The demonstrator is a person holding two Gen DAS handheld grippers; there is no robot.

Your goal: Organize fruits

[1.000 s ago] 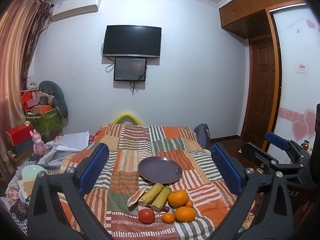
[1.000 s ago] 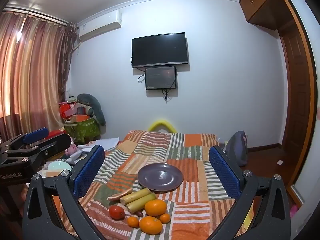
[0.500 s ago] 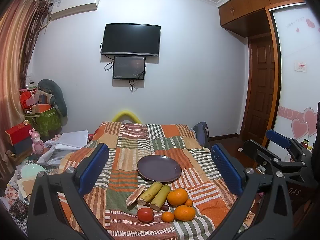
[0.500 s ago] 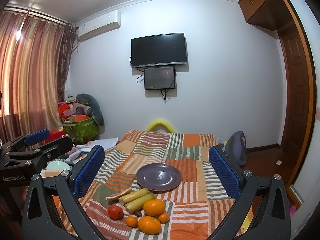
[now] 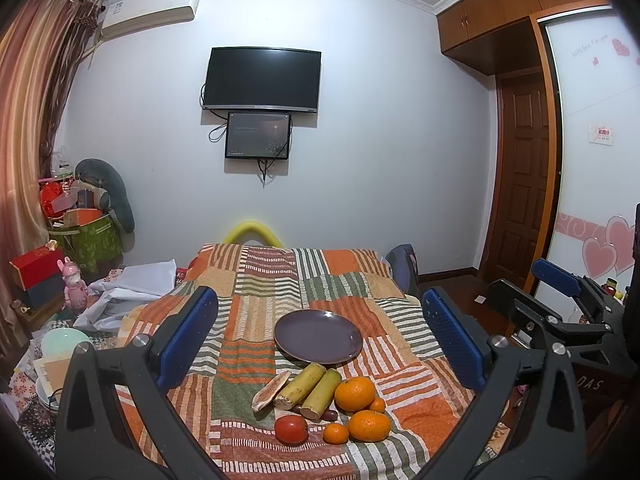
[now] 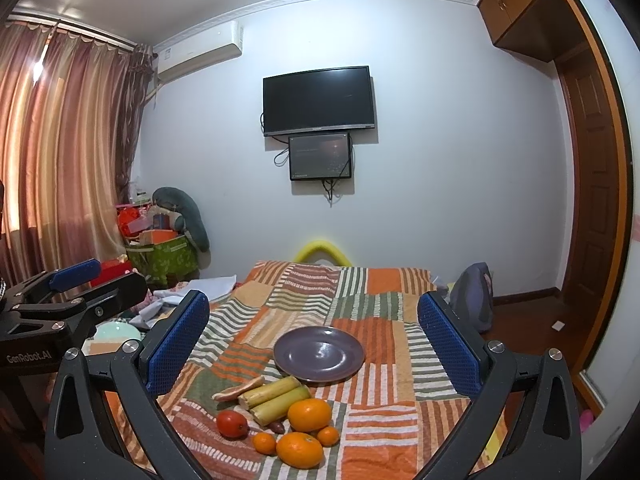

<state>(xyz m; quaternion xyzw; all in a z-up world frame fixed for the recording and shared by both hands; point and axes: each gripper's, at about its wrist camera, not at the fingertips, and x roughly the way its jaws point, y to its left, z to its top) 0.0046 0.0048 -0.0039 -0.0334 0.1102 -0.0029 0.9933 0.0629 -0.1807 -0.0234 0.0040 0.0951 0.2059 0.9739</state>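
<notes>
An empty purple plate (image 5: 319, 337) (image 6: 319, 355) lies on the striped patchwork cloth (image 5: 260, 312). In front of it lie two green sugarcane pieces (image 5: 310, 388) (image 6: 276, 398), a peel slice (image 5: 270, 391), a red tomato (image 5: 291, 429) (image 6: 231, 423), two large oranges (image 5: 355, 393) (image 6: 309, 414), small tangerines (image 5: 335, 433) (image 6: 264, 443) and a dark date (image 5: 330, 414). My left gripper (image 5: 320, 344) is open and empty, above and short of the fruit. My right gripper (image 6: 313, 344) is open and empty too. Each shows at the other view's edge.
The cloth covers a bed with a yellow foam arch (image 5: 252, 232) at its far end. Clutter, boxes and a pink toy (image 5: 74, 284) stand at the left. A backpack (image 6: 474, 296) and a wooden door (image 5: 520, 184) are at the right.
Both grippers have tilted or risen slightly, so the plate and fruit sit a little higher in the left view. Nothing was grasped or moved on the cloth.
</notes>
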